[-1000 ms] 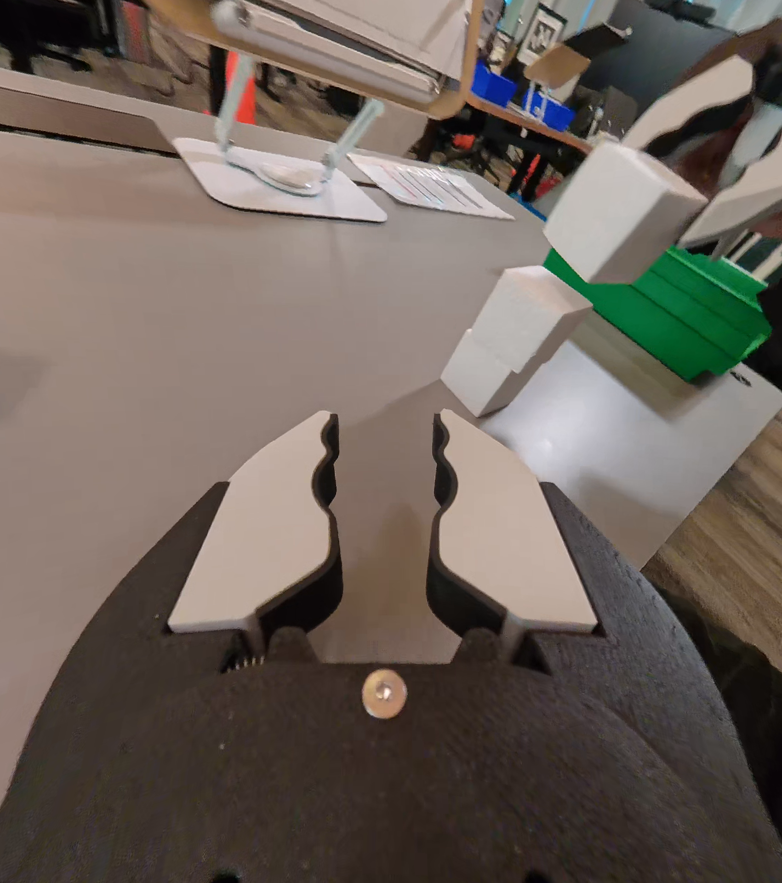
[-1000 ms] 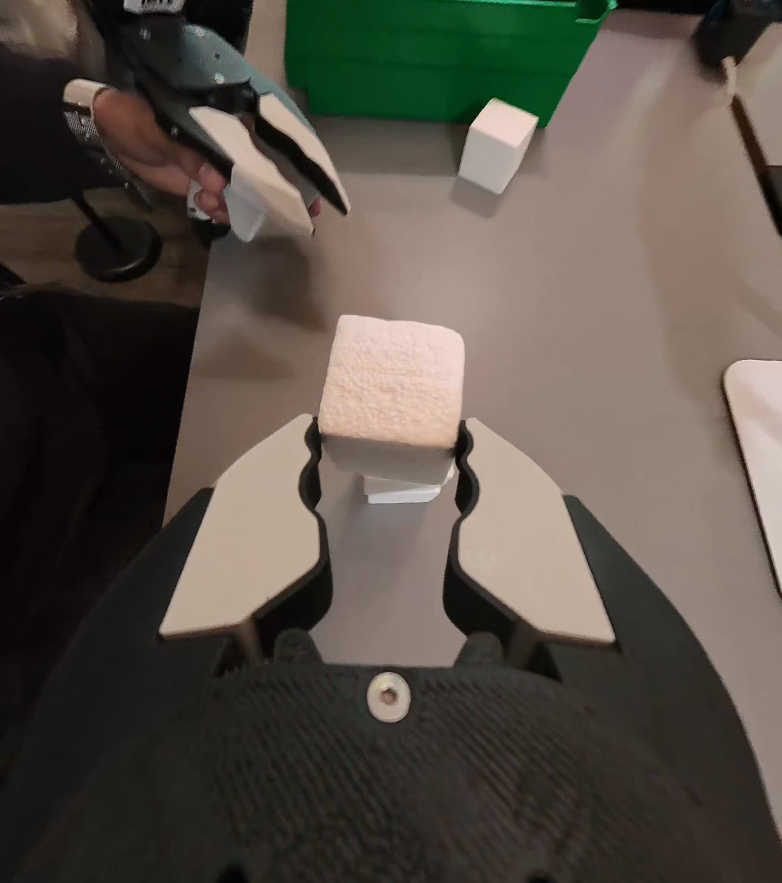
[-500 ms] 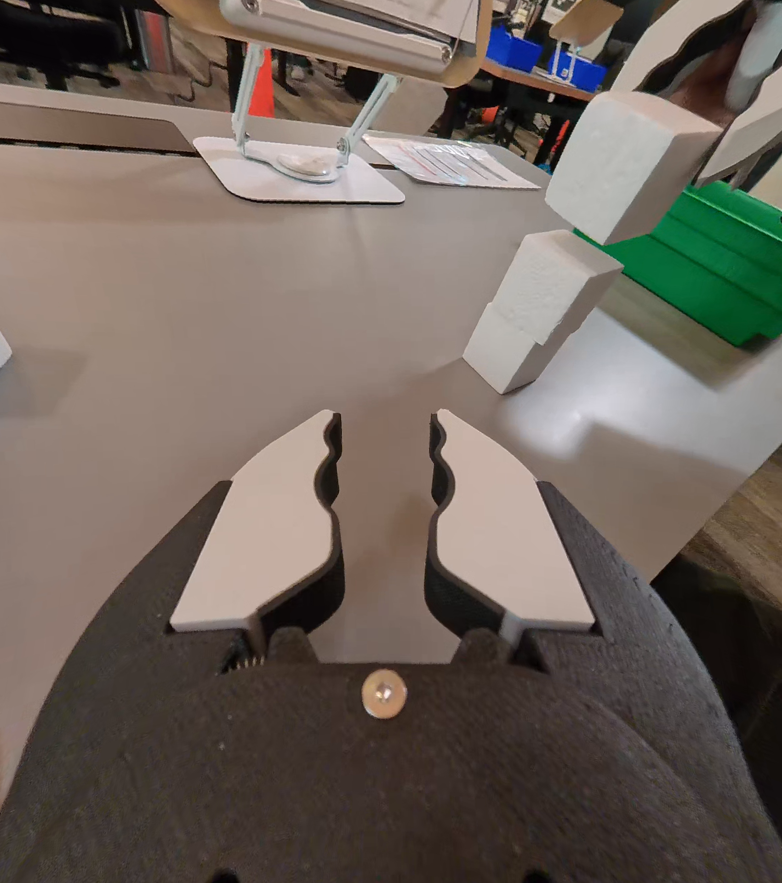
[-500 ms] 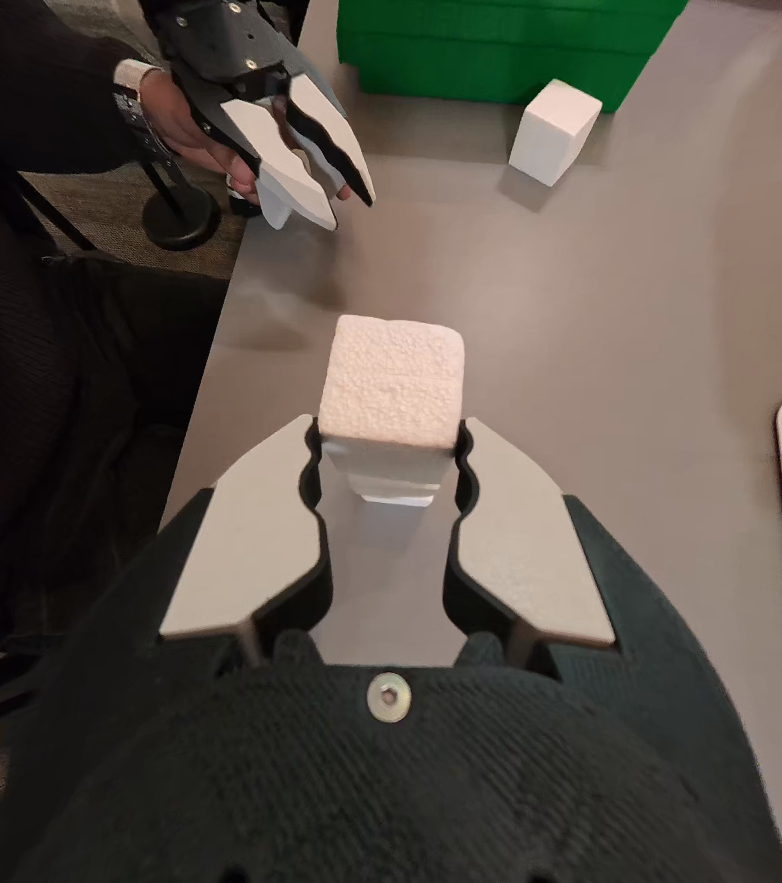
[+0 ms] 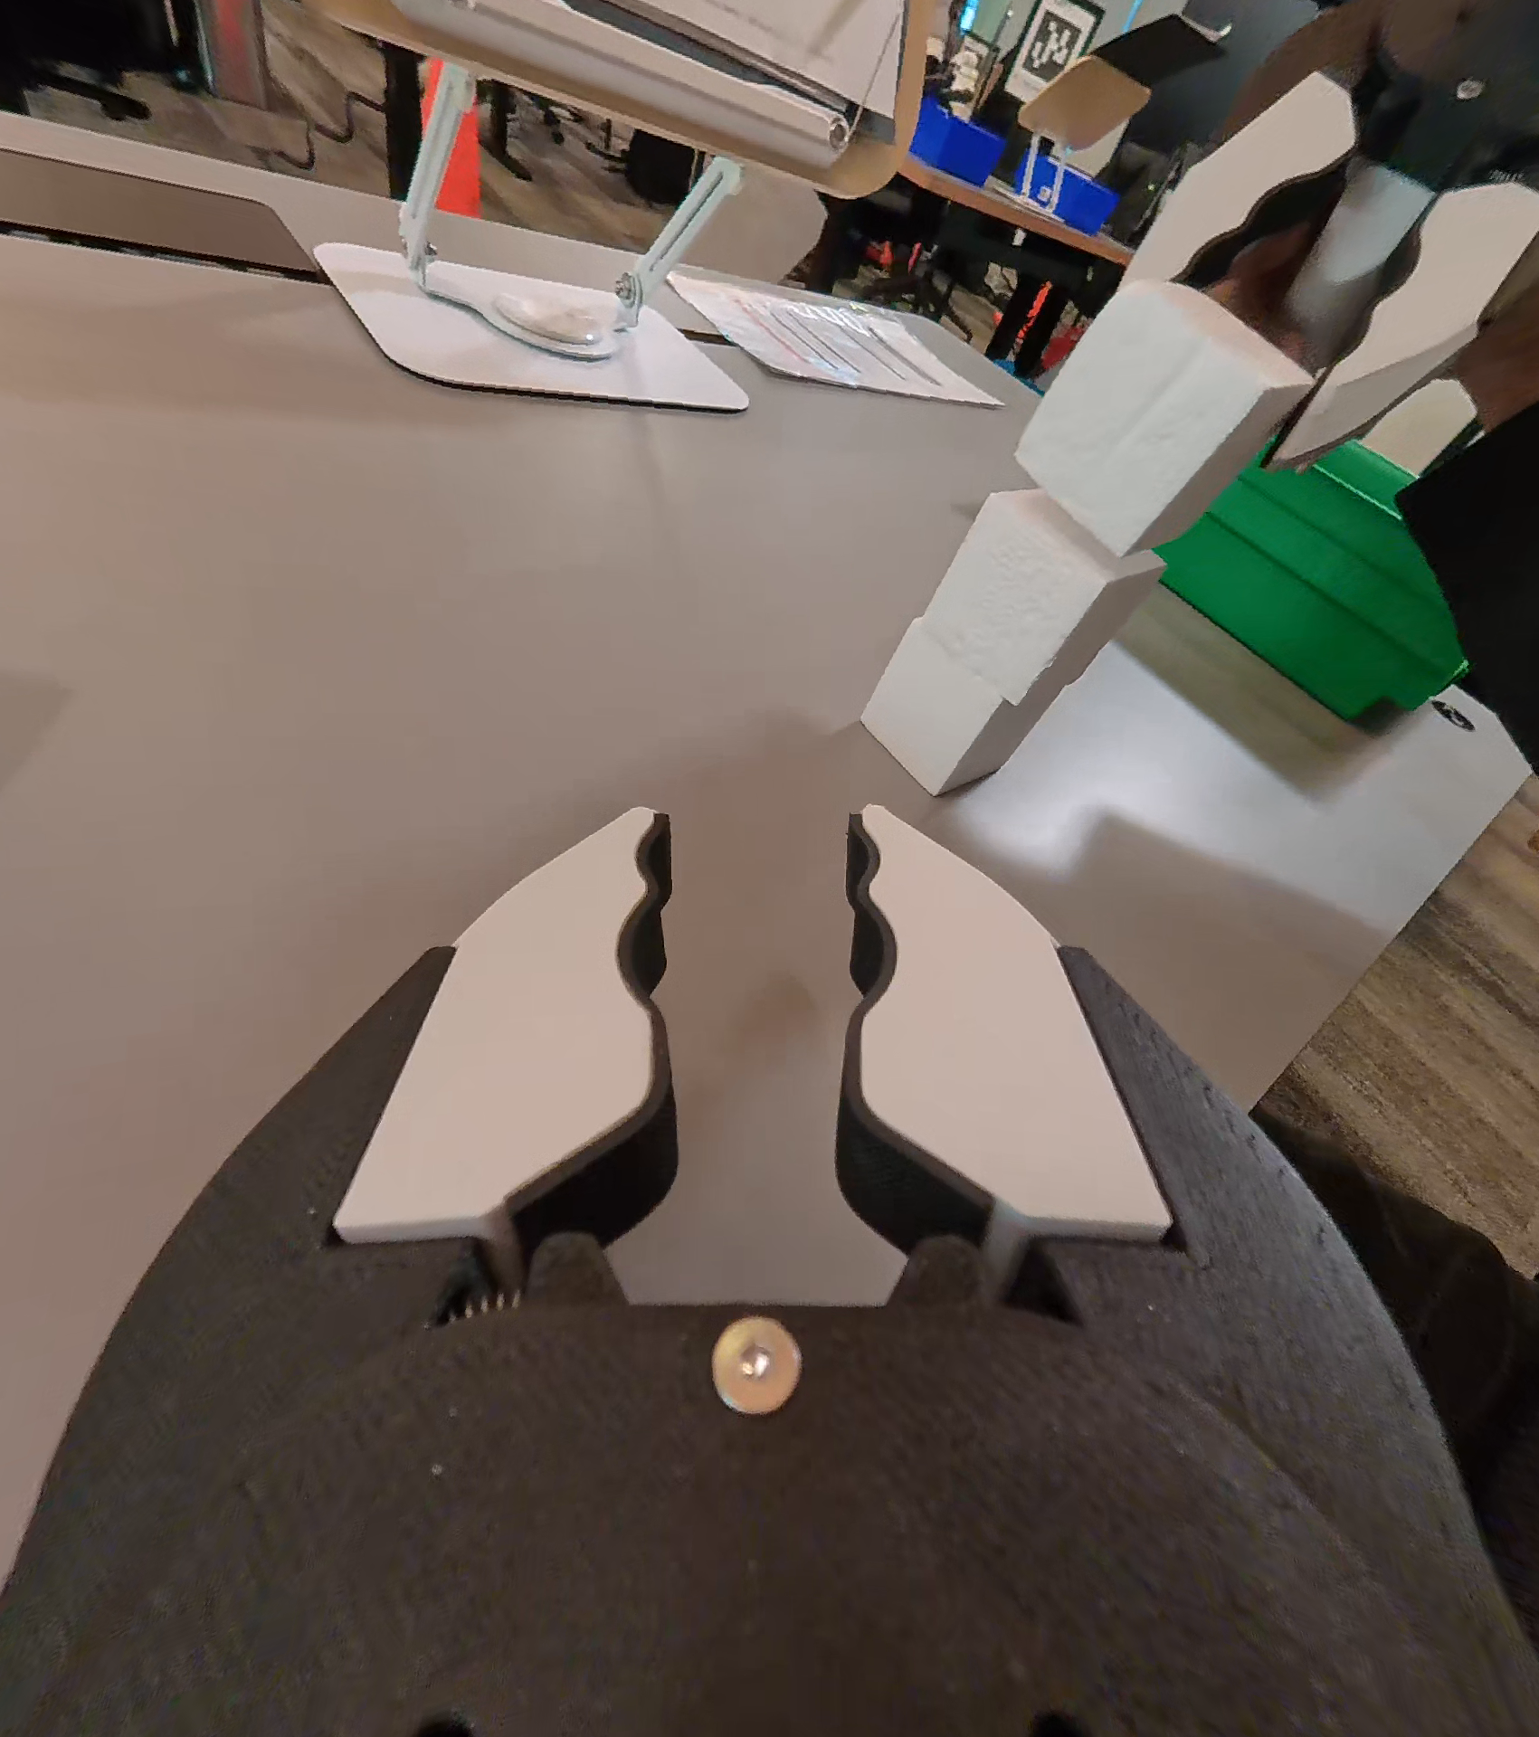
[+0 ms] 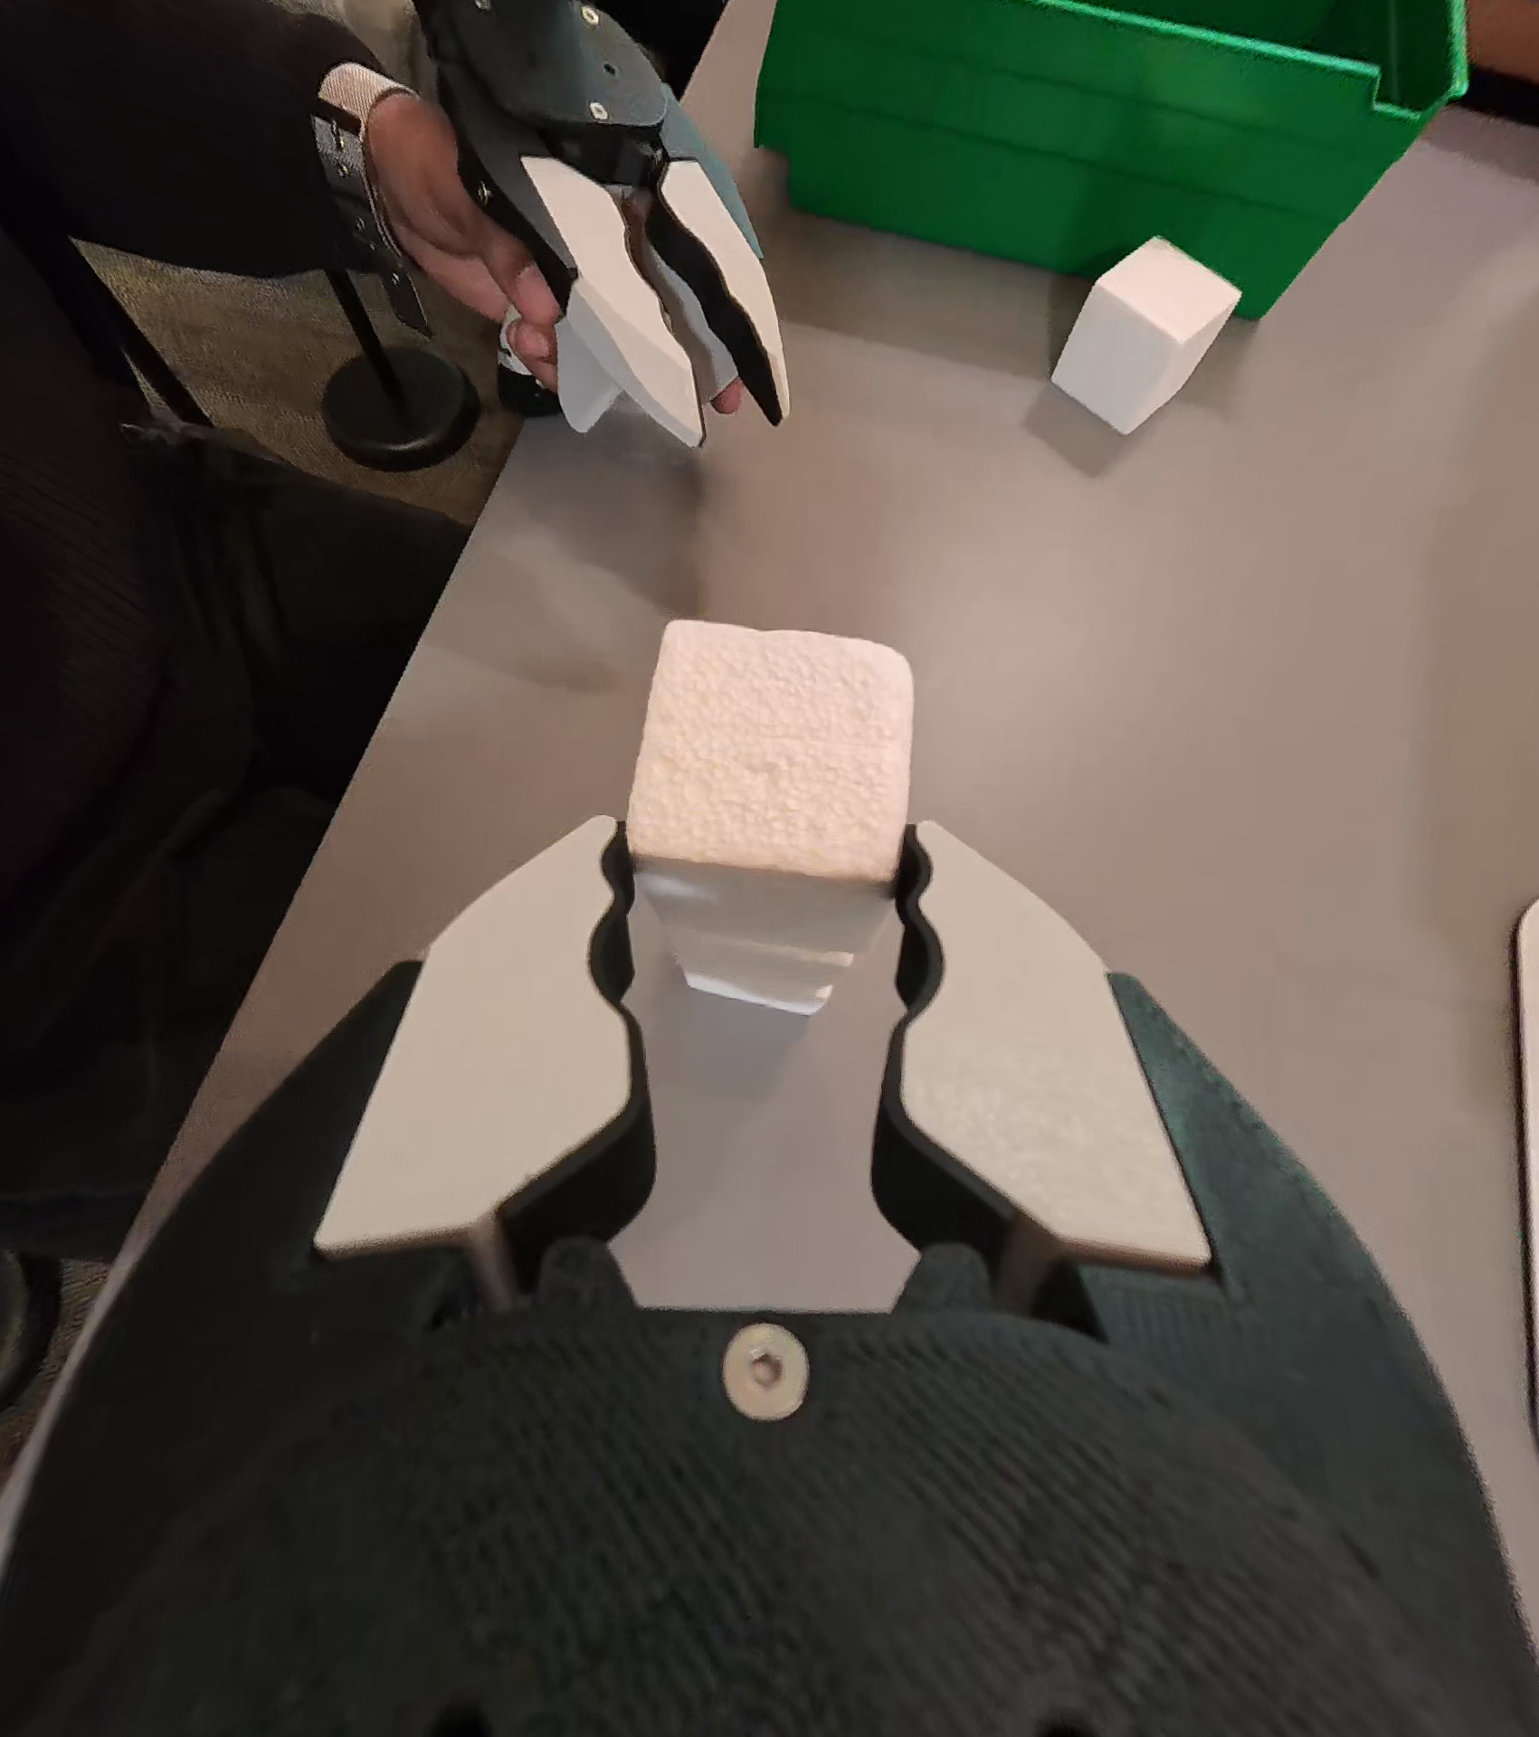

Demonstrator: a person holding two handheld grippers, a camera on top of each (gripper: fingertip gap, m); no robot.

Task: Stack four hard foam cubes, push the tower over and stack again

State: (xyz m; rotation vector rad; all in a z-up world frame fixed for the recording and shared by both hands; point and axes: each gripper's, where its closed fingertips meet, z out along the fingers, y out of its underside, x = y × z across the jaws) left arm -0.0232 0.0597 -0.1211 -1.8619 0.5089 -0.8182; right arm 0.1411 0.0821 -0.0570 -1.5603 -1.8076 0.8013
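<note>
Left wrist view: the left gripper is held empty, fingers parted, above the table; two stacked foam blocks stand ahead.

Right wrist view: a foam block is clamped by the right gripper, directly above the stack; a green bin and a loose block lie beyond.

i'm in an open office or lab workspace. my grey desk fills the lower left of the frame, with a laptop stand at upper centre. behind it, along the top of the frame, are more desks, blue bins and a printed marker sign. wood-look flooring shows at right.
</note>
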